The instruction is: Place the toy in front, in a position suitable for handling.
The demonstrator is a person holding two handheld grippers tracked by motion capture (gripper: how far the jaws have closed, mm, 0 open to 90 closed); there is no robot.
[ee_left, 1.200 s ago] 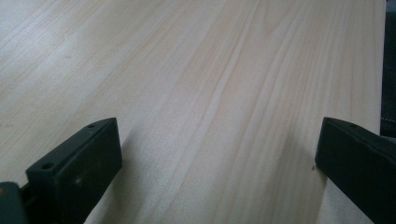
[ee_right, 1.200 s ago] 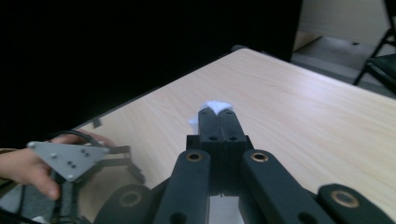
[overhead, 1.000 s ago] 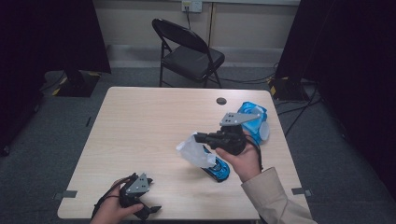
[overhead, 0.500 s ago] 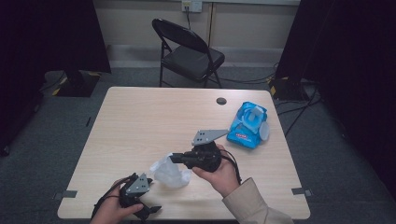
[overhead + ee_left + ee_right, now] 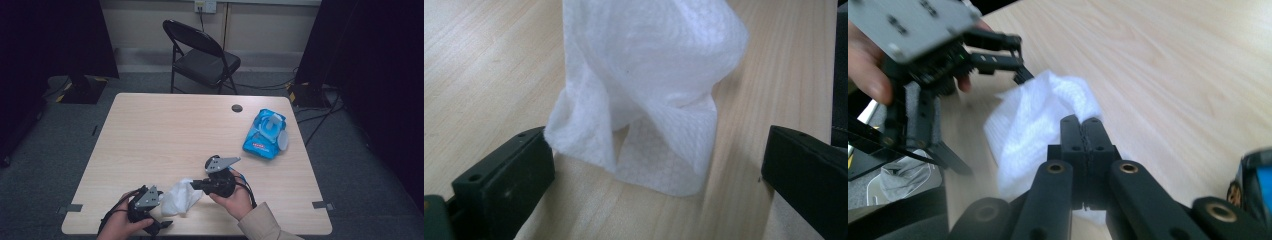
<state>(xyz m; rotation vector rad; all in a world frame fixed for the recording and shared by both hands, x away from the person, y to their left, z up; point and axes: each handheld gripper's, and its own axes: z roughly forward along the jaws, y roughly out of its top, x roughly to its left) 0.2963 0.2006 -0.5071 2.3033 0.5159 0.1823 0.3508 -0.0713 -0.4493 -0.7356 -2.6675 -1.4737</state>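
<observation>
The white wipe [image 5: 183,197] hangs crumpled onto the table [image 5: 165,135], pinched in the right gripper [image 5: 195,185]. The left gripper [image 5: 654,165] stands with jaws wide apart, the wipe's lower edge between them.

Left hand [image 5: 119,226] low at the near table edge, its black two-jaw left gripper [image 5: 159,216] with jaws spread wide, right hand [image 5: 234,196] beside it in a tan sleeve, black right gripper [image 5: 196,185] pointing leftward, jaws pressed together, pinching white cloth
</observation>
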